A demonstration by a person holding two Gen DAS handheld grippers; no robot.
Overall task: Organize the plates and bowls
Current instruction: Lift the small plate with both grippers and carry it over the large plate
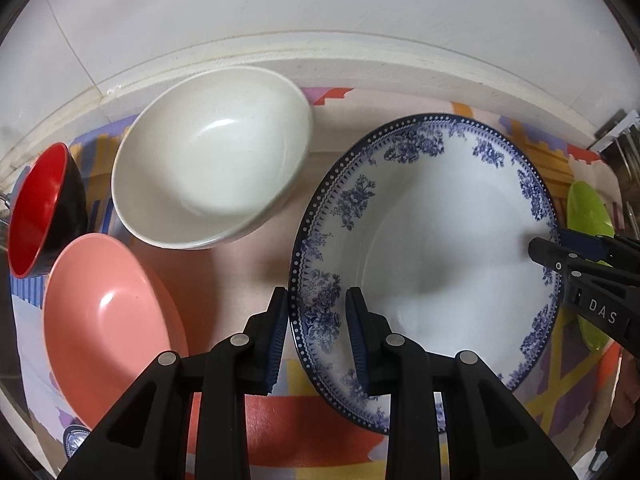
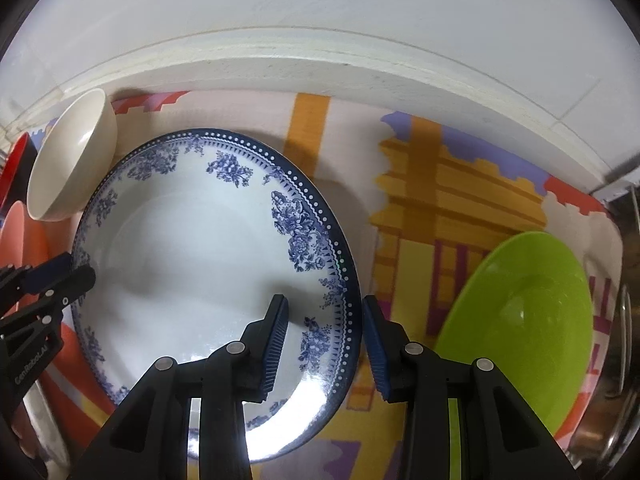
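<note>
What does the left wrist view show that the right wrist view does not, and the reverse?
Only left wrist: the pink bowl and red bowl largely in view, not as slivers. Only right wrist: the green bowl nearly whole. Both: the blue-patterned plate, the cream bowl, and the left claw and right claw at opposite sides of its rim.

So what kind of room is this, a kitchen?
Probably a kitchen counter: a blue-patterned plate, a cream bowl and a green bowl sit on a colourful mat against a white wall.
</note>
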